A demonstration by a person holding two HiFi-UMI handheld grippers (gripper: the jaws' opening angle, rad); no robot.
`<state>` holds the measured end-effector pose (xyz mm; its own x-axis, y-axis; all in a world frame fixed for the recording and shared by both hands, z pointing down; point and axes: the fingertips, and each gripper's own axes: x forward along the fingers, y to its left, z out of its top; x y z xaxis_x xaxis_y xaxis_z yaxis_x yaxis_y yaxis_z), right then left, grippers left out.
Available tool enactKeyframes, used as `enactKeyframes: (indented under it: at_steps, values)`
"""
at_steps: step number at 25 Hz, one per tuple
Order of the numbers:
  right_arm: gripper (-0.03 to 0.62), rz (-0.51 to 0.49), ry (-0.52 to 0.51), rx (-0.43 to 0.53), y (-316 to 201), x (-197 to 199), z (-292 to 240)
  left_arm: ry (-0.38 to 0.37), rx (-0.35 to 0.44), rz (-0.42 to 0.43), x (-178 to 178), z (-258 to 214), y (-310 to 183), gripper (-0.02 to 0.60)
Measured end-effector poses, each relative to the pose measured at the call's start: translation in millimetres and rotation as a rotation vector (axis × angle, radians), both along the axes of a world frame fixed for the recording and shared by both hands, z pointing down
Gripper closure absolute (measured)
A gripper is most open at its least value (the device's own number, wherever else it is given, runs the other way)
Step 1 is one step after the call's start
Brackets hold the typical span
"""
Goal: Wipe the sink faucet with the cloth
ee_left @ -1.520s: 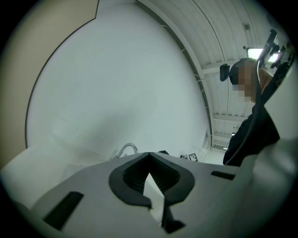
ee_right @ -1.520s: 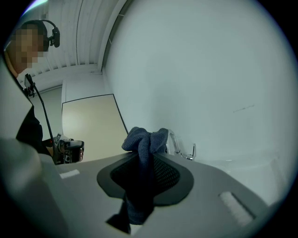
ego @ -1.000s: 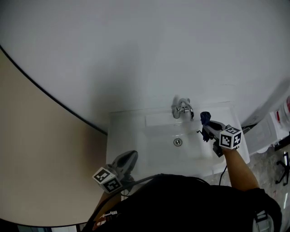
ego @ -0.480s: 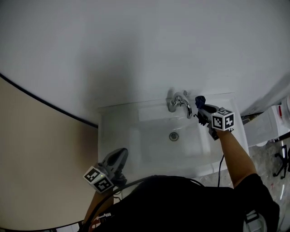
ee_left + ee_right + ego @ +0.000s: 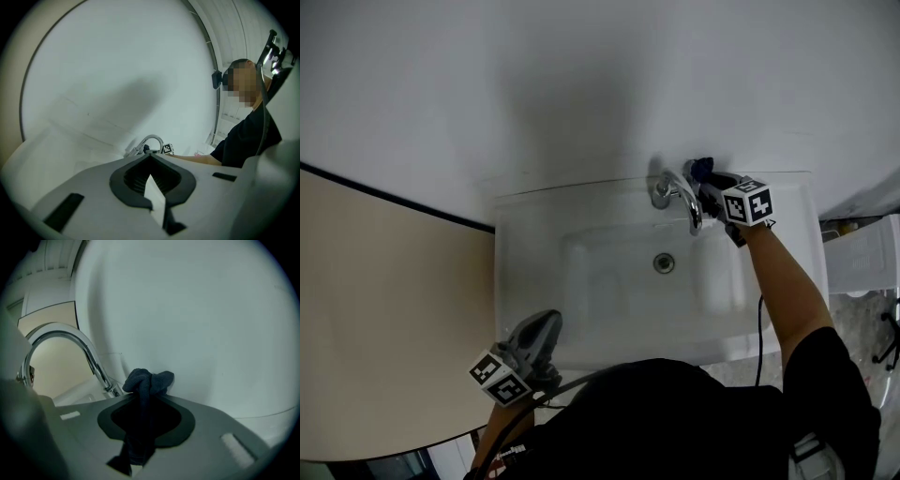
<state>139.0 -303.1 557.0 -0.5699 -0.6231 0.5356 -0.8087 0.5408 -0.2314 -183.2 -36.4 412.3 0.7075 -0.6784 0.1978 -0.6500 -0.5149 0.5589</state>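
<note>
since the earlier head frames, my right gripper [image 5: 709, 184] has travelled from over the right side of the sink [image 5: 534, 281] to the back ledge, and now sits just right of the chrome faucet [image 5: 679, 199]. my left gripper [image 5: 547, 324] has kept its station at the near left corner of the sink, with only a slight shift.

right gripper state: jaws partly closed and clamped on the dark blue cloth [image 5: 701, 170]. in the right gripper view the cloth runs up the slot between the jaws and bunches into a knotted wad past the tips. the wad lies close to the white wall [image 5: 600, 84], just beside the faucet base, on its right. whether the wad touches the chrome, i cannot tell. the curved spout arches to the left of the jaws in that view.

left gripper state: jaws fully together, nothing between them. it points roughly level across the sink toward the faucet, well apart from it. its view shows the faucet arch beyond the jaw tips, with the marker cube [image 5: 747, 202] of the right gripper and my forearm [image 5: 780, 281] beside it.

the drain [image 5: 664, 263] sits in the basin, in front of the spout.
</note>
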Motion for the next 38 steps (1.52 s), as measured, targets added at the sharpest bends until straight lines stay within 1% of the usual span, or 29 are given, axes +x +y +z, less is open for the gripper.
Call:
enactKeyframes:
  at_steps: [2, 7, 13, 19, 21, 24, 27, 30, 33, 36, 38]
  values:
    - [0.522, 0.006, -0.05, 0.003, -6.2, -3.1, -0.7, -0.001, -0.003, 0.0, -0.9, 2.8, -2.5, 0.592]
    - [0.522, 0.005, -0.106, 0.02, -9.4, -6.2, 5.5, -0.001, -0.007, 0.0, -6.8, 9.2, -11.0, 0.592]
    - [0.523, -0.053, -0.057, 0.002, -2.8, -9.9, 28.6, 0.004, -0.031, 0.02, -2.0, 17.3, -18.5, 0.592]
    - [0.525, -0.08, -0.052, -0.006, 1.3, -10.8, 37.3, -0.004, -0.047, 0.04, 5.3, 23.3, -20.7, 0.594]
    - [0.525, -0.098, -0.022, -0.015, 3.0, -12.1, 44.5, -0.008, -0.054, 0.041, 6.4, 27.9, -20.7, 0.592]
    - [0.525, -0.124, 0.054, -0.032, 8.2, -14.2, 59.4, -0.009, -0.059, 0.05, 10.1, 30.6, -19.5, 0.592]
    - [0.525, -0.139, 0.094, -0.035, 11.2, -15.4, 63.1, -0.014, -0.063, 0.056, 12.3, 30.7, -19.3, 0.592]
    - [0.523, -0.193, 0.141, -0.038, 21.7, -16.9, 61.9, -0.018, -0.06, 0.055, 13.9, 31.6, -18.2, 0.592]
    - [0.523, -0.209, 0.163, 0.012, 35.3, -16.3, 40.3, -0.009, -0.049, 0.052, 12.2, 29.2, -16.2, 0.592]
    - [0.523, -0.193, 0.156, 0.11, 38.2, -21.7, 0.0, 0.007, -0.04, 0.045, 6.6, 26.8, -15.6, 0.592]
    - [0.523, -0.204, 0.156, 0.178, 35.9, -32.2, -27.0, 0.017, -0.033, 0.04, 3.2, 25.0, -14.0, 0.593]
